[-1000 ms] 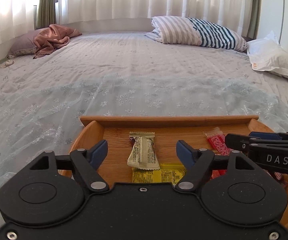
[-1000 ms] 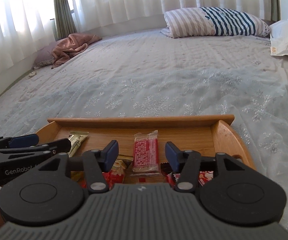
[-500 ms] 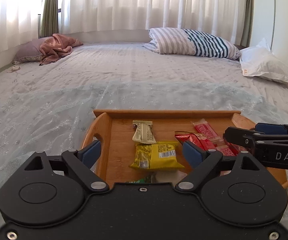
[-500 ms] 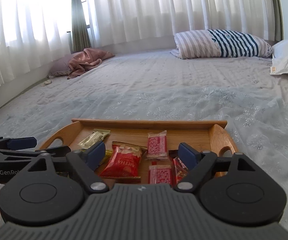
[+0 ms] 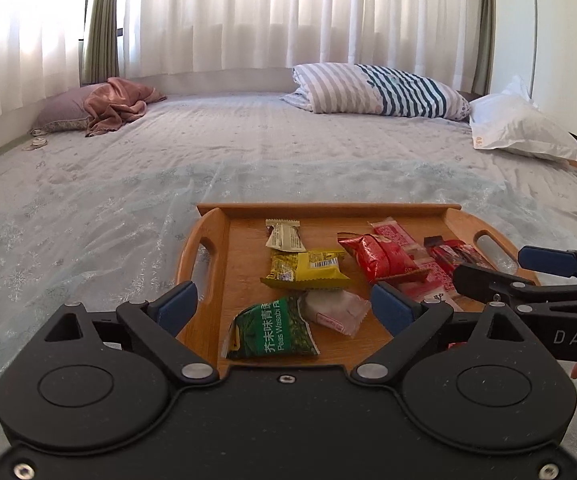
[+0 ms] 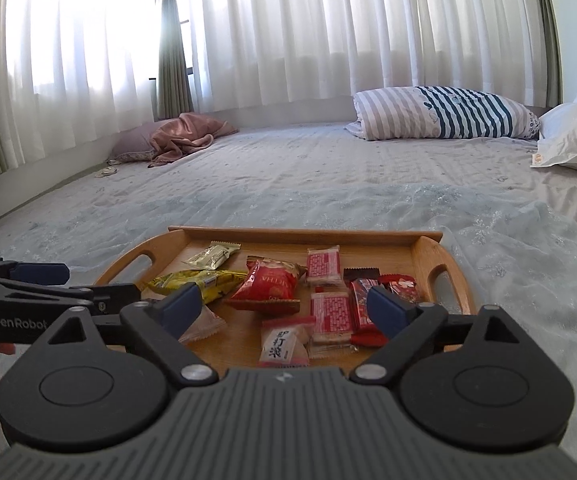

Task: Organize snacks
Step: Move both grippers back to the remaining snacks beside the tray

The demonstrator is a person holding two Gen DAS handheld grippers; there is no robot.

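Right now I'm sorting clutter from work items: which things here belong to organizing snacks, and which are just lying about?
Job:
wooden tray
green wasabi peas packet
yellow packet
red packet

Lying about:
striped pillow
white pillow
pink cloth

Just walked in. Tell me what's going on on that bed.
A person holds a two-finger gripper in each hand over a wooden tray of snack packets on the bed. The left gripper and right gripper are both open and empty; their jaws have just been opening. The snacks all lie in the tray, among them a green wasabi pea packet, a yellow packet and a red packet. Nothing is gripped.
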